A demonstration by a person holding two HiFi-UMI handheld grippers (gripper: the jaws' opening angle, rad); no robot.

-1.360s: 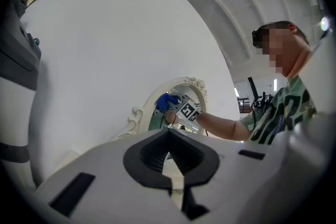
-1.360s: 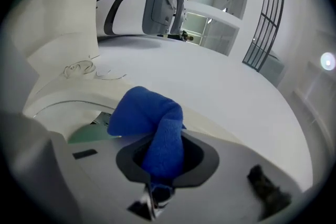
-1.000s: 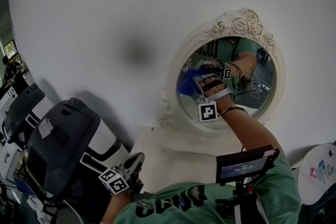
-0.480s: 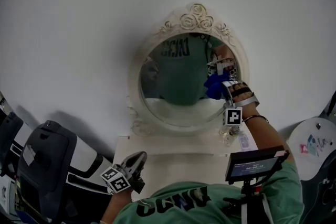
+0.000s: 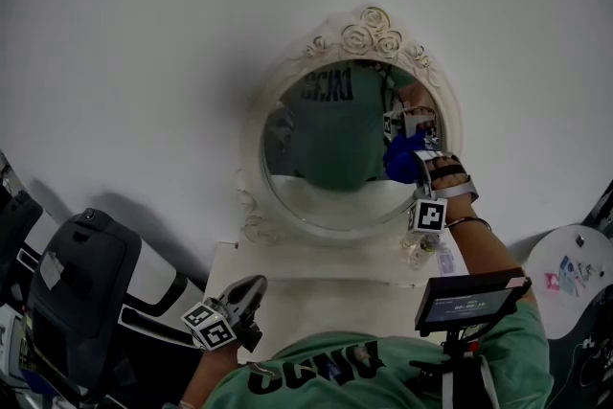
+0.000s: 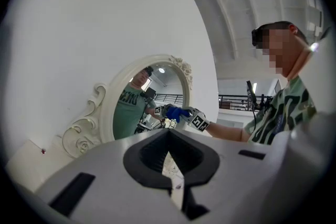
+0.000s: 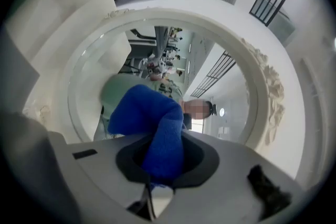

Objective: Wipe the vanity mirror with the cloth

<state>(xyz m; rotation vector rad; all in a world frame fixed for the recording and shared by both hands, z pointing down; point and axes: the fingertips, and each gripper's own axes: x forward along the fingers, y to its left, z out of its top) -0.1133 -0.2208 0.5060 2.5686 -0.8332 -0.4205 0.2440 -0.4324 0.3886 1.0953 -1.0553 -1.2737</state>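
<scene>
An oval vanity mirror in an ornate cream frame stands against the white wall. My right gripper is shut on a blue cloth and presses it to the right part of the glass. In the right gripper view the blue cloth bulges out between the jaws against the glass. My left gripper hangs low over the cream tabletop, away from the mirror, jaws closed with nothing between them. The left gripper view also shows the cloth held at the mirror.
A dark chair with white parts stands at the lower left. A small glass jar sits on the tabletop beside the mirror's right foot. A small screen is mounted at my chest. A round white thing lies at the right.
The cloth was at the glass's left side a second ago and is now at its right side; since half a second ago it has barely shifted. My left gripper has stayed put.
</scene>
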